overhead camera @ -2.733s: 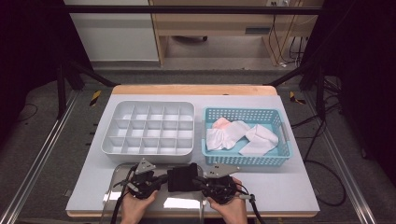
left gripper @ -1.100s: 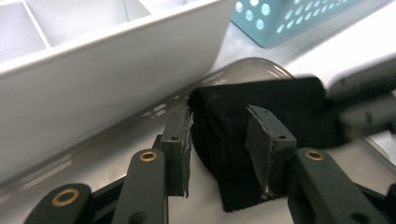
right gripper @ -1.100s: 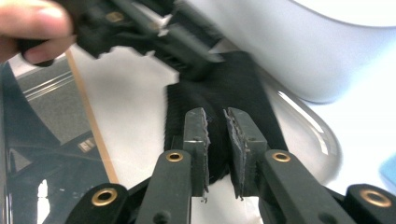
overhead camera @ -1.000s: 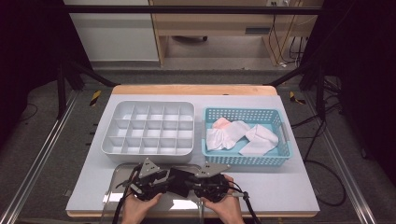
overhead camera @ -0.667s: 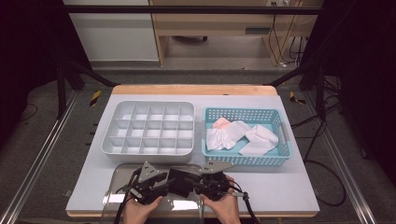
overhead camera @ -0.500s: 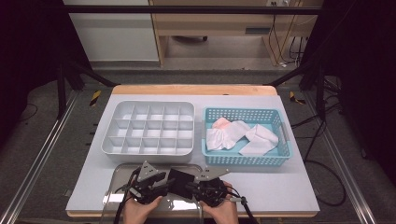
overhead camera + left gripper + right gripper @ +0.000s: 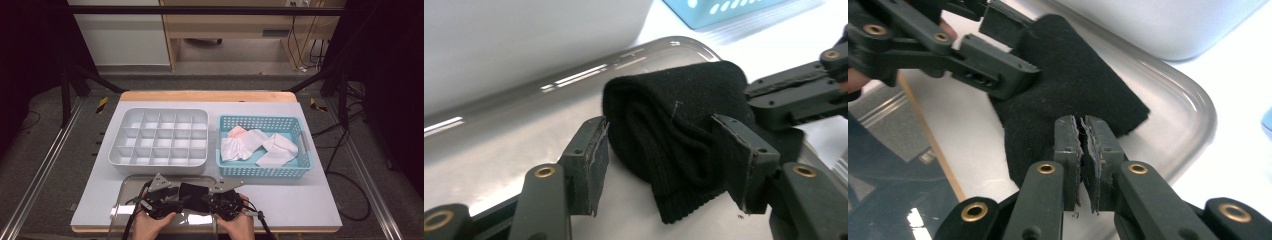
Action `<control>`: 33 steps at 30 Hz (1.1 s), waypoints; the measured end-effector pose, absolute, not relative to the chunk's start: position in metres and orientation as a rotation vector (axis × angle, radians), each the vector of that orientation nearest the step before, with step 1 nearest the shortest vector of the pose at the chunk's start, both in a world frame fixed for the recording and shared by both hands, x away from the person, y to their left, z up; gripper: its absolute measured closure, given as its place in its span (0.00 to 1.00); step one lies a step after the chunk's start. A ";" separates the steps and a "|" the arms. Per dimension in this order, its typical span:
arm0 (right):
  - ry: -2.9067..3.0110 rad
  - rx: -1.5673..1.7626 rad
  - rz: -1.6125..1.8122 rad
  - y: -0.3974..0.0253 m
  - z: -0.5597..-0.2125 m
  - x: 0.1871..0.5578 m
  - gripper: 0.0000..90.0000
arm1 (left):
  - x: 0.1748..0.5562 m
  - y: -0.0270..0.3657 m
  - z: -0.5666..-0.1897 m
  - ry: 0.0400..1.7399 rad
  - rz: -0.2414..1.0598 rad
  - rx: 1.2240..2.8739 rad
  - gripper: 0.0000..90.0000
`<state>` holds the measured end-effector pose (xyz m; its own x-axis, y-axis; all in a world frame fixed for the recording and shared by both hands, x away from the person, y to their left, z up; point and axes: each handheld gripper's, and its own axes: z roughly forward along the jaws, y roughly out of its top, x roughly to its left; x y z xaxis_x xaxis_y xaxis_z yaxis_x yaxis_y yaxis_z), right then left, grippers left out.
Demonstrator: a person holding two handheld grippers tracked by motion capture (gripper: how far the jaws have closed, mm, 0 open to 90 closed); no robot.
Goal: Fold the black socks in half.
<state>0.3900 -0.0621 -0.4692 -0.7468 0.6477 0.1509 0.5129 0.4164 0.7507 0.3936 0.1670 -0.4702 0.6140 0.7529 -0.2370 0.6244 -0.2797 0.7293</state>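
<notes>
My two grippers meet over a tray (image 7: 125, 187) at the table's (image 7: 320, 200) near edge — behind it sits a divided organizer (image 7: 159, 136), with a basket (image 7: 260, 171) to its right.

The left tongs (image 7: 669, 167) stand spread around a rolled black sock (image 7: 679, 125) on the metal tray (image 7: 499, 145).

The sock (image 7: 684, 135) is plain black with a fine ribbed knit. Both grippers, left (image 7: 669, 165) and right (image 7: 1082, 150), are black with brass-coloured rivets. The tray (image 7: 1193, 107) is shiny silver. The compartment box (image 7: 158, 136) is pale grey, the basket (image 7: 300, 172) light blue, its cloths (image 7: 252, 145) white, one perhaps tinged pink.
</notes>
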 end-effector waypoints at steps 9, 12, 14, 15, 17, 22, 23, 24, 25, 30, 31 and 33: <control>2.488 1.038 1.215 -0.064 -0.473 0.391 0.95 | 0.396 0.166 -0.475 1.088 0.144 1.988 0.40; 2.483 1.042 1.209 -0.064 -0.473 0.392 0.95 | 0.397 0.163 -0.475 1.076 0.105 1.983 0.44; 2.480 1.041 1.209 -0.064 -0.474 0.393 0.96 | 0.397 0.162 -0.475 1.081 0.088 1.980 0.50; 2.480 1.044 1.209 -0.065 -0.474 0.393 0.96 | 0.397 0.162 -0.475 1.081 0.073 1.978 0.53; 2.479 1.052 1.225 -0.066 -0.475 0.393 0.96 | 0.398 0.163 -0.476 1.093 0.040 1.964 0.58; 2.479 1.056 1.244 -0.067 -0.473 0.394 0.94 | 0.397 0.165 -0.474 1.096 0.031 1.941 0.72; 2.466 1.052 1.267 -0.069 -0.472 0.394 0.93 | 0.397 0.165 -0.473 1.098 0.030 1.933 0.74; 2.451 1.052 1.289 -0.072 -0.469 0.394 0.92 | 0.397 0.166 -0.473 1.099 0.024 1.925 0.76; 2.433 1.050 1.306 -0.075 -0.467 0.394 0.91 | 0.397 0.168 -0.471 1.099 0.014 1.910 0.77; 2.333 1.068 1.344 -0.101 -0.457 0.396 0.85 | 0.393 0.169 -0.459 1.067 0.052 1.899 0.79; 2.314 1.072 1.345 -0.107 -0.456 0.396 0.84 | 0.392 0.170 -0.455 1.056 0.068 1.897 0.79; 2.265 1.095 1.345 -0.120 -0.455 0.396 0.81 | 0.391 0.172 -0.448 1.043 0.087 1.889 0.79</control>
<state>0.3965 -0.1199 -0.4548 -0.6703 0.7308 0.1284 0.4626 0.2762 0.8425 0.3911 0.1721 -0.4478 0.6346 0.6906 -0.3470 0.6239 -0.1928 0.7573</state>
